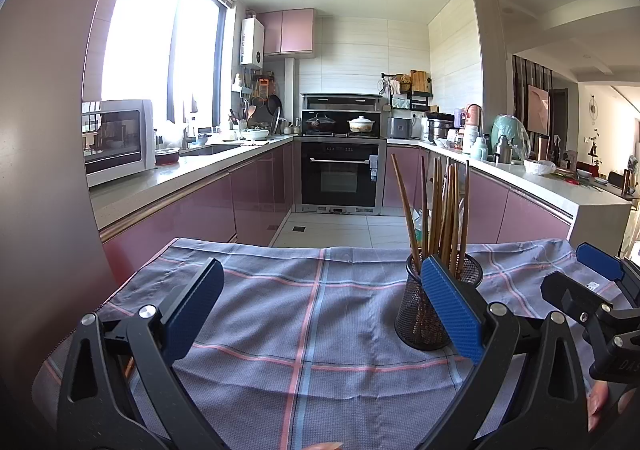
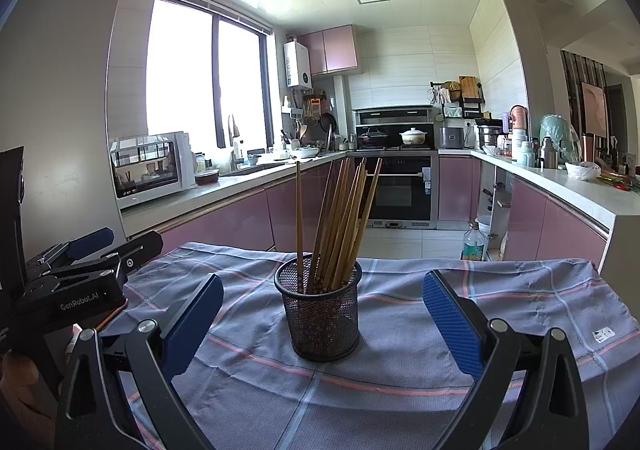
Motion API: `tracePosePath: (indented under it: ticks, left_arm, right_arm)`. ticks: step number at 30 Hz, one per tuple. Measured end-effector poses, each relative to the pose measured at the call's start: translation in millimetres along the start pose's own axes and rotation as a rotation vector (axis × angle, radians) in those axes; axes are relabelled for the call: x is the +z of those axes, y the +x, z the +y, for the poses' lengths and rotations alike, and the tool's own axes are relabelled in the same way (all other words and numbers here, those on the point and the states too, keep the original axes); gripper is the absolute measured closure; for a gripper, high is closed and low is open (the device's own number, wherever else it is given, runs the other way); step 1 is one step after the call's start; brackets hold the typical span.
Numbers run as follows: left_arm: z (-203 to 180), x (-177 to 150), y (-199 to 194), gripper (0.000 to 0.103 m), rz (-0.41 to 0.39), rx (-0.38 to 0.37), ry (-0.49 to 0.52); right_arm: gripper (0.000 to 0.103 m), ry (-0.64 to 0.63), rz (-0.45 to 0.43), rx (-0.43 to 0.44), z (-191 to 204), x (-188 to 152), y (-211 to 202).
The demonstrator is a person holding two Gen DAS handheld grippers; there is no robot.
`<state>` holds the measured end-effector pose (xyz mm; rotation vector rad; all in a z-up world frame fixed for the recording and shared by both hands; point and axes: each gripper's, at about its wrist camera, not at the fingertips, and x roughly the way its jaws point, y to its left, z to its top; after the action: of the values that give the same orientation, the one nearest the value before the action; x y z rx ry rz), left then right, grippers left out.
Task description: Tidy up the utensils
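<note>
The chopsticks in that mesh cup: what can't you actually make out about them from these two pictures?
- Chopsticks: lower ends blurred behind the mesh cup in the right wrist view; exact count unclear where they overlap.
- Left wrist view: a pad of the left gripper hides part of the cup.
- Cup floor: hidden in both.

Daylit kitchen w/ pink cabinets [image 1: 256,190], big window [image 2: 200,78], built-in oven [image 1: 340,174], tiled floor [image 1: 332,228].
</note>
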<state>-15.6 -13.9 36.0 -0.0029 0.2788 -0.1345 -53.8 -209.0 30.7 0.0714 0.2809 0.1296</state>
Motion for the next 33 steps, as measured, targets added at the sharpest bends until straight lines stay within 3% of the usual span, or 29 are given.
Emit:
tracePosePath:
  ticks: [33]
  left_arm:
    - [0.0, -0.8, 0.4, 0.006, -0.001, 0.003, 0.001]
  right_arm:
    - [0.007, 0.008, 0.001, 0.004, 0.1, 1.1, 0.9]
